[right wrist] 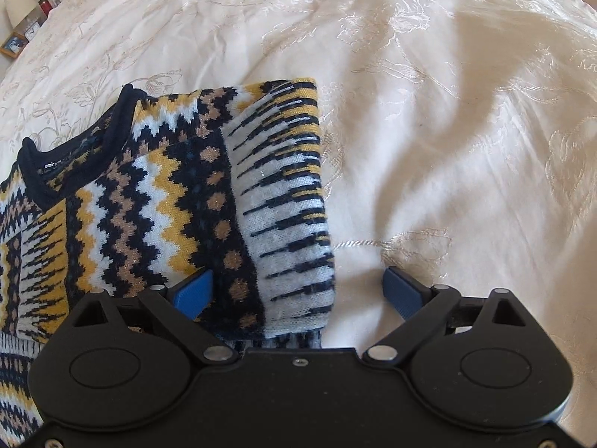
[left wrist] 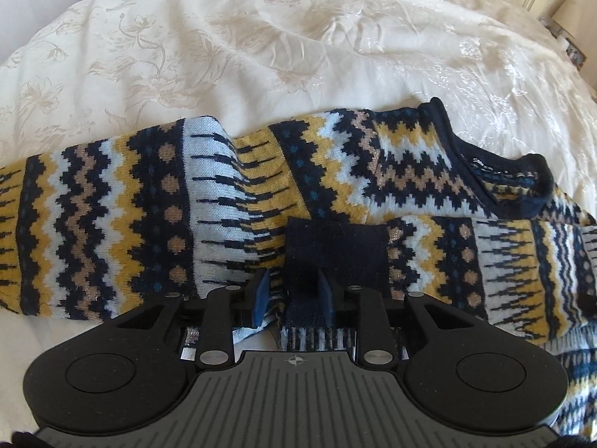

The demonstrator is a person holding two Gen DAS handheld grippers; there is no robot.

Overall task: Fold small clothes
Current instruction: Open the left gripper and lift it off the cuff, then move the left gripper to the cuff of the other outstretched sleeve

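A small knitted sweater (left wrist: 335,171) in navy, yellow, white and tan zigzags lies flat on the bed, with its navy neckline (left wrist: 522,183) to the right. One sleeve is folded across the body and its navy cuff (left wrist: 335,250) ends just in front of my left gripper (left wrist: 293,296). That gripper is partly open, with the cuff's edge loose between its blue pads (left wrist: 261,298). In the right wrist view the sweater (right wrist: 149,201) shows its folded right side. My right gripper (right wrist: 298,293) stands wide open over the folded sleeve edge (right wrist: 291,224), holding nothing.
A cream bedspread (left wrist: 261,44) with floral embroidery and soft wrinkles lies under everything and spreads wide to the right of the sweater (right wrist: 466,149). A bedside table with a lamp (right wrist: 18,3), a red jar (right wrist: 44,3) and a picture frame (right wrist: 13,44) stands at the far left.
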